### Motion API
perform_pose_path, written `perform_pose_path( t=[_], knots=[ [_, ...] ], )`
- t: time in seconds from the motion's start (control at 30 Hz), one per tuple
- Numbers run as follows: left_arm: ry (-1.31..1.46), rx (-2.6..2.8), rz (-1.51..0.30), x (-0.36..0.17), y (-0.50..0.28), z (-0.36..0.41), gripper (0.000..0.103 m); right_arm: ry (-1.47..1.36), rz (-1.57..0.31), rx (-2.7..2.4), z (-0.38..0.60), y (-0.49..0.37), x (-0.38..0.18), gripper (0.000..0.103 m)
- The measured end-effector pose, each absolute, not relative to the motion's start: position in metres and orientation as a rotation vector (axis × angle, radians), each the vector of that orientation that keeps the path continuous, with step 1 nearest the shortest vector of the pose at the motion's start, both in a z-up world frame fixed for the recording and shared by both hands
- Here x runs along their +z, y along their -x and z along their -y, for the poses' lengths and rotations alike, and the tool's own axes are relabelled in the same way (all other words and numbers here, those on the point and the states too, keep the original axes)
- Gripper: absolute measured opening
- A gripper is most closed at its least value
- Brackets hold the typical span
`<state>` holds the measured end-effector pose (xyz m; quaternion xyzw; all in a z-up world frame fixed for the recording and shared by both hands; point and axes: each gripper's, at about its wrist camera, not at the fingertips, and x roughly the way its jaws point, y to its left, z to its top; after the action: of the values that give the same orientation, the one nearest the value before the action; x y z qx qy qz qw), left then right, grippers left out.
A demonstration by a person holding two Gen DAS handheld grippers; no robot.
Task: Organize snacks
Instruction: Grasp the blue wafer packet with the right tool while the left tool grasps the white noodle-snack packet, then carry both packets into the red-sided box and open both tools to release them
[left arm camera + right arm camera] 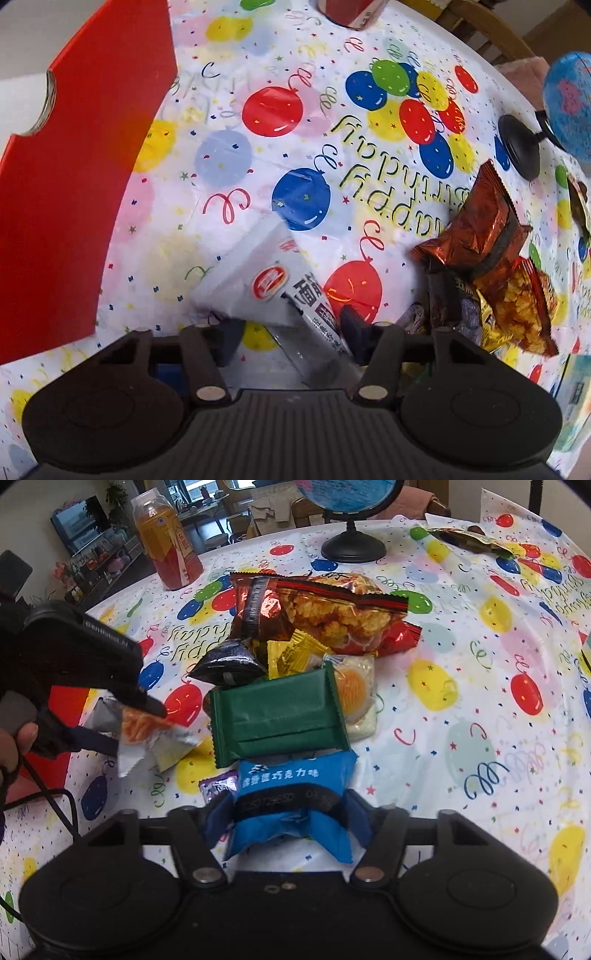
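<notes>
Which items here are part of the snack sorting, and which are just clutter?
Job: white packet in left hand-held gripper; blue packet in right hand-held gripper; green packet; snack pile; red box.
Clutter: globe; bottle.

Two close downward views, shared snack pile

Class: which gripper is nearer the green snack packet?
Right. The right gripper grips the blue packet just beside the green snack packet; the left gripper sits further off, holding a silver packet.
</notes>
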<state>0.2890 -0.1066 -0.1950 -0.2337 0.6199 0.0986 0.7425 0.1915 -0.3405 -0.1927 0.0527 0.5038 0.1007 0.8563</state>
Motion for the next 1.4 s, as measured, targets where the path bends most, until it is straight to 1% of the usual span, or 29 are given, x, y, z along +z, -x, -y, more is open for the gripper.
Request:
perform_pose_path(
  t=[0.07,0.1,0.17,0.27,0.57,0.8,0.93,1.13,1.4],
  knots=[
    [0.513,0.203,-1.356,-0.195,-0.287,0.106,0.036,-0.127,-1.06,0.216,0.343,-0.189,-0.192,0.056],
    [0.514,0.199,-1.355,-0.195,-0.285,0.106,0.033,-0.137,-1.061,0.216,0.344,-0.188,-0.192,0.056],
    [0.499,0.182,-1.342,-0.192,-0.281,0.108,0.023,-0.147,-1.063,0.211,0.345,-0.185,-0.191,0.056],
    [0.459,0.16,-1.326,-0.188,-0.275,0.112,0.019,-0.144,-1.061,0.209,0.345,-0.18,-0.189,0.056],
    [0.417,0.103,-1.292,-0.169,-0.246,0.107,0.017,-0.144,-1.025,0.194,0.345,-0.155,-0.167,0.055],
    [0.374,0.028,-1.278,-0.131,-0.223,0.096,0.017,-0.137,-0.973,0.177,0.333,-0.137,-0.133,0.055],
    [0.335,-0.011,-1.238,-0.104,-0.209,0.085,0.017,-0.139,-0.949,0.188,0.318,-0.129,-0.11,0.055],
    [0.309,-0.024,-1.188,-0.073,-0.194,0.052,0.017,-0.118,-0.91,0.242,0.281,-0.125,-0.079,0.055],
    [0.33,0.015,-1.11,-0.046,-0.179,-0.018,0.017,-0.057,-0.863,0.351,0.211,-0.138,-0.05,0.055]
  ],
)
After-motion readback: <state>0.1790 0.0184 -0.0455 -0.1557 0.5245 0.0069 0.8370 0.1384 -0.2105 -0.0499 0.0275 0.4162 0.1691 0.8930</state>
